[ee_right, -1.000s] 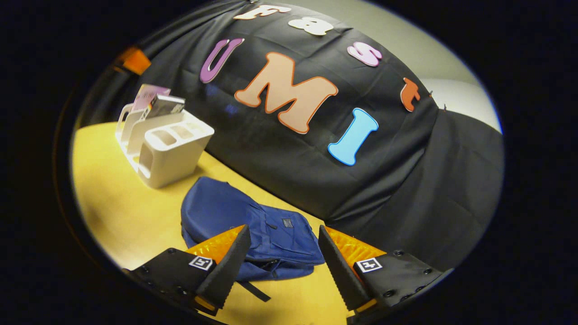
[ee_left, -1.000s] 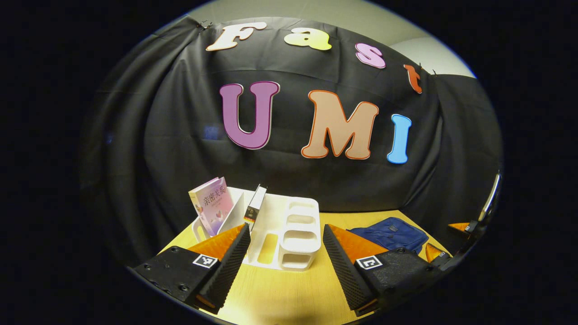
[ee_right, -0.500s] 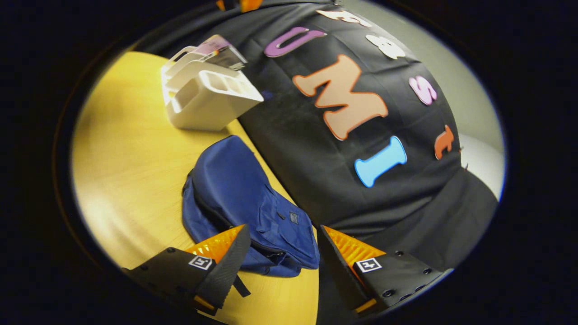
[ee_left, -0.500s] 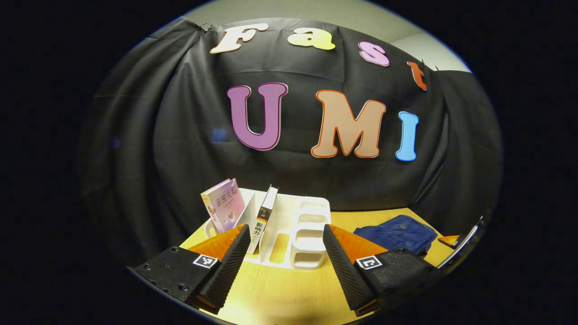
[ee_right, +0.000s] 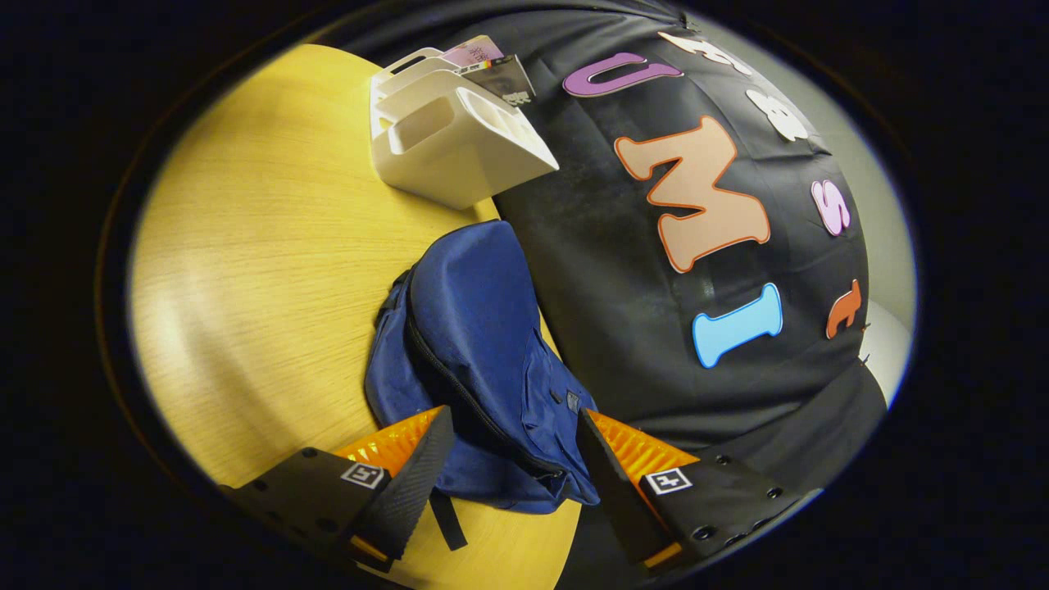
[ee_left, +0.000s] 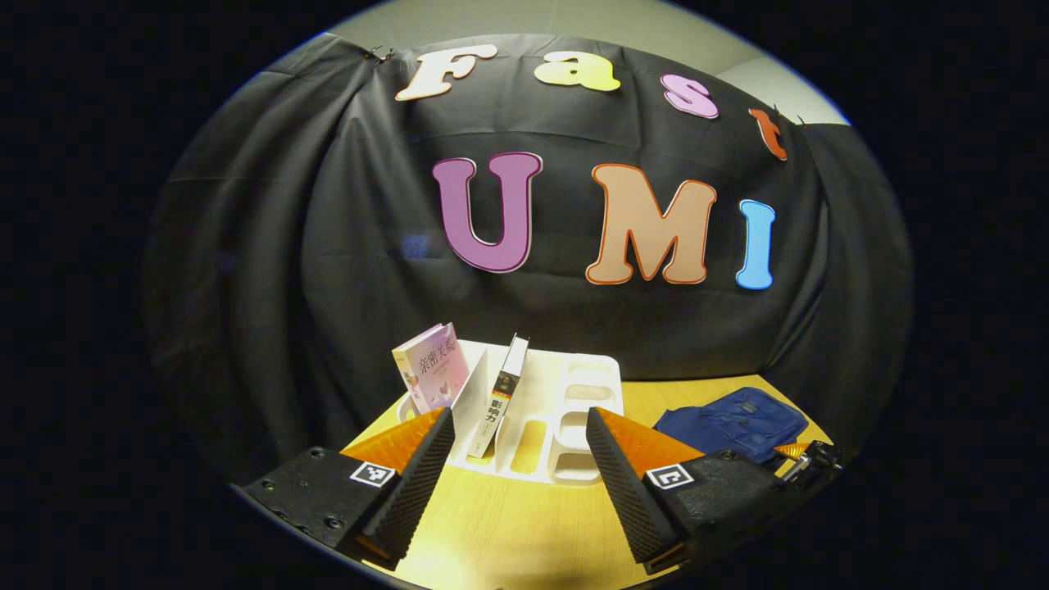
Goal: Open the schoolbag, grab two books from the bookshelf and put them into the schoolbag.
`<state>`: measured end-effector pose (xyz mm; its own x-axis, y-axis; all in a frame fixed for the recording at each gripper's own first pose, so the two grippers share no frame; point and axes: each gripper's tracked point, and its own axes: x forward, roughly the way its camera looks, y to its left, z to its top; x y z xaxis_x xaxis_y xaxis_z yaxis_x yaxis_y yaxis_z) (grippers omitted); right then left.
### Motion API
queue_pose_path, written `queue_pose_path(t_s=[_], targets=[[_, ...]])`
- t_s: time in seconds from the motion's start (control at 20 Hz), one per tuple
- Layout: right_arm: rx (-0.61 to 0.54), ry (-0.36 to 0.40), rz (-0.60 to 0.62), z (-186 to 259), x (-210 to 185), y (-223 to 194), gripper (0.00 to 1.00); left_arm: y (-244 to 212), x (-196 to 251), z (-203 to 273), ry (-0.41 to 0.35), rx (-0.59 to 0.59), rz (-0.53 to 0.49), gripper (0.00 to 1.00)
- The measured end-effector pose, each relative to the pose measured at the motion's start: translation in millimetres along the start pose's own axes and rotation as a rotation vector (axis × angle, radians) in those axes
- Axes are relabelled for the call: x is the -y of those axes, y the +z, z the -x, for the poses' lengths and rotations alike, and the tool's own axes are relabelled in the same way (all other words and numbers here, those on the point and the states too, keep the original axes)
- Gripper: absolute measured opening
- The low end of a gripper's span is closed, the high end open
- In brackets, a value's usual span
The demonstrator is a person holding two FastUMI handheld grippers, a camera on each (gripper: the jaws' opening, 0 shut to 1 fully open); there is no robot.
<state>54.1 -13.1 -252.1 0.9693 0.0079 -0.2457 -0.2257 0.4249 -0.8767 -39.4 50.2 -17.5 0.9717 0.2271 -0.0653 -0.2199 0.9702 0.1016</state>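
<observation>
A blue schoolbag (ee_right: 479, 360) lies flat on the wooden table (ee_right: 254, 270), its zipper closed, near the cloth wall. My right gripper (ee_right: 508, 479) hovers open just above the bag's near end, its fingers on either side of the zipper. The white bookshelf (ee_left: 545, 414) stands ahead of my left gripper (ee_left: 518, 483), which is open and empty, short of the shelf. A pink book (ee_left: 430, 378) leans in the shelf's left slot and a thin dark-spined book (ee_left: 501, 397) in the slot beside it. The schoolbag (ee_left: 733, 419) lies to the shelf's right, with the right gripper (ee_left: 801, 459) at its near edge.
The bookshelf (ee_right: 447, 135) sits at the table's far end, with small open compartments on its near side. The black cloth wall runs directly behind the shelf and the bag. Bare tabletop stretches left of the bag.
My right gripper has rolled and come closer over the schoolbag, which now reaches between its fingers. The left gripper has drifted left, so the shelf sits more to the right.
</observation>
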Motion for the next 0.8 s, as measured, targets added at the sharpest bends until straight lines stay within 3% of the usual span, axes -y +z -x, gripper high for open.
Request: queue_pose_path(t_s=[0.4, 0.8], targets=[[-0.067, -0.002, 0.018, -29.2, -2.7, -10.5, 0.90, -3.3, -2.3, 0.6, 0.022, -0.010, -0.002, 0.95], [-0.052, -0.014, 0.027, -56.6, 7.4, -0.7, 0.89, -7.8, -2.5, 0.3, 0.022, -0.035, -0.003, 0.95]])
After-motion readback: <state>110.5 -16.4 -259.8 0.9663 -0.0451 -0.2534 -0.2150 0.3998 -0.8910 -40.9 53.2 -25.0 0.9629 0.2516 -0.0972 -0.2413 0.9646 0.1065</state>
